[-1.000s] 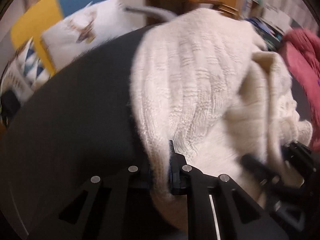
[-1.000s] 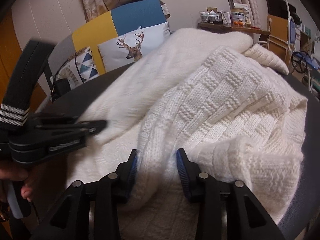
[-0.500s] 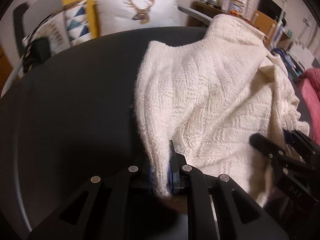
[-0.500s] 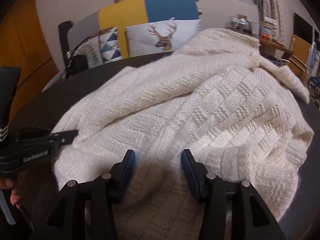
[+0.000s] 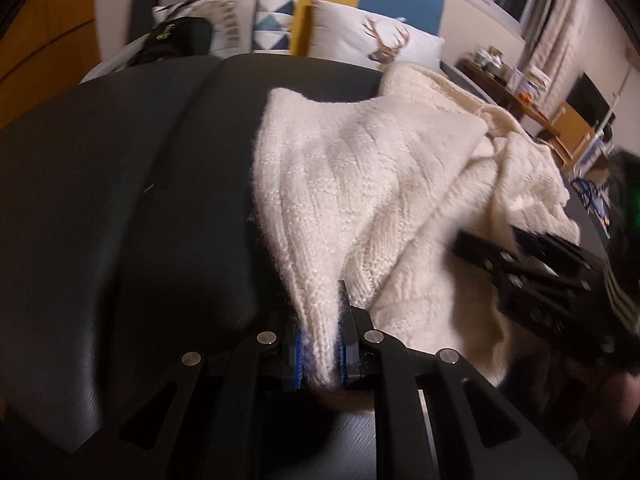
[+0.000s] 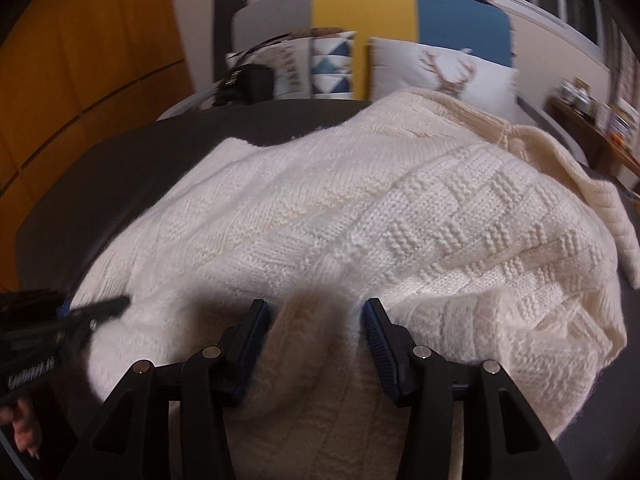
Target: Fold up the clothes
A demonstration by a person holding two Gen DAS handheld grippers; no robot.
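Since the earlier frame we swung our left gripper [image 5: 320, 354], clenched on the sweater [image 5: 360, 184] edge to hold the fold, leftward, our right gripper [image 6: 316, 336] spread open over the knit.

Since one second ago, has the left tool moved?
Yes. The left tool, shut on the sweater, swung left: the deer cushion shifted from the upper left toward the top centre in its view.

Yellow-and-blue sofa [image 6: 400, 8] with deer cushion [image 6: 444, 68], orange wooden wall panels [image 6: 80, 80], cluttered side table [image 5: 516, 88].
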